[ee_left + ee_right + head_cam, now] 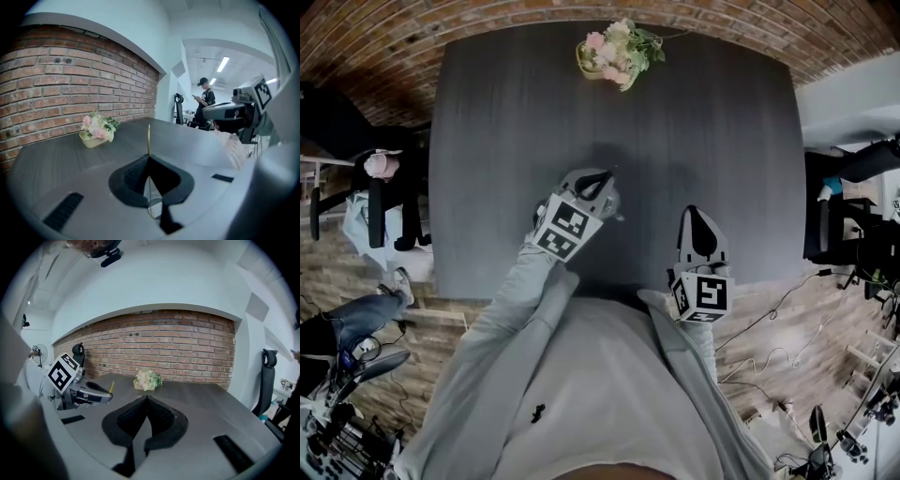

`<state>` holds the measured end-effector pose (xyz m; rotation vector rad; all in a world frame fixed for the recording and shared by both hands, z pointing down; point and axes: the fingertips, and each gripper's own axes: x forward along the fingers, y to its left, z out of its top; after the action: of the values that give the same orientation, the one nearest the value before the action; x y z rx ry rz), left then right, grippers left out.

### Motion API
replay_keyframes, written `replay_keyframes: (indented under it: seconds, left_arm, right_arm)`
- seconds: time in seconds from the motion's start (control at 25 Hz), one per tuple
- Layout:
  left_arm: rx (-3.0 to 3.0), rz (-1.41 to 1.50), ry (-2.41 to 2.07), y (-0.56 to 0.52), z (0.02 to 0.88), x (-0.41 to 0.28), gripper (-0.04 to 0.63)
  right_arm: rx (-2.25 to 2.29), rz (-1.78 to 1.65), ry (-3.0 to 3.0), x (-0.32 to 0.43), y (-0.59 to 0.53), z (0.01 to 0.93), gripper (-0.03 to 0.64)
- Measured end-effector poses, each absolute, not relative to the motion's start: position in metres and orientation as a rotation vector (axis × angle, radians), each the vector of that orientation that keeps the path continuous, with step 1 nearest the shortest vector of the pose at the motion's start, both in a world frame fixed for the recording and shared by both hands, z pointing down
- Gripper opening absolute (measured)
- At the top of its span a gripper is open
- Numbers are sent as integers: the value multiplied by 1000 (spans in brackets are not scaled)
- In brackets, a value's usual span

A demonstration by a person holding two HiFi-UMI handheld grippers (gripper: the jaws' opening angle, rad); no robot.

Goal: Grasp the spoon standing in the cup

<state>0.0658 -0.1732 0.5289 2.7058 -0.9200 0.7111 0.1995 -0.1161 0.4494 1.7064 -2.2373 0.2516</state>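
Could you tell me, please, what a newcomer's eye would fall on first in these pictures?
The left gripper, over the middle of the dark table, is shut on a thin golden spoon whose handle sticks up past the jaw tips. A small arrangement of pink and white flowers sits at the table's far edge, by the brick wall. The right gripper is shut and empty above the table's near edge.

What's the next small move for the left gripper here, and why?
Probably lift the left gripper straight up a little. Its jaws are shut on the thin gold spoon, which stands upright with what looks like a clear cup beneath, so a vertical pull should clear the rim.
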Motion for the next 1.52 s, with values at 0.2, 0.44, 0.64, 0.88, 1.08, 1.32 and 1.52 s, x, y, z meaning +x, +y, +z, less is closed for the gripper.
replay_keyframes:
  seconds: [0.2,0.44,0.64,0.88,1.08,1.32,1.52]
  left_arm:
    - [2716,693,-944,-173,522,63,18]
    - [2713,652,-990,-173,509,57,18]
    - [2707,588,-1040,-174,493,49,18]
    - [2734,502,-1104,-174,461,42,18]
    - [2771,422,-1180,-175,425,34,18]
    - [2780,330,-1308,-177,388,11,18]
    - [2757,279,-1469,-178,365,-19,18]
  right_arm:
    - [1695,243,-2255,195,-118,448,17]
    - [1670,224,-2284,189,-120,444,17]
    - [1651,205,-2315,183,-123,439,17]
    - [1618,176,-2367,170,-130,430,17]
    - [1569,145,-2427,155,-140,420,17]
    - [1501,88,-2488,136,-154,407,15]
    - [1460,59,-2528,120,-165,398,16]
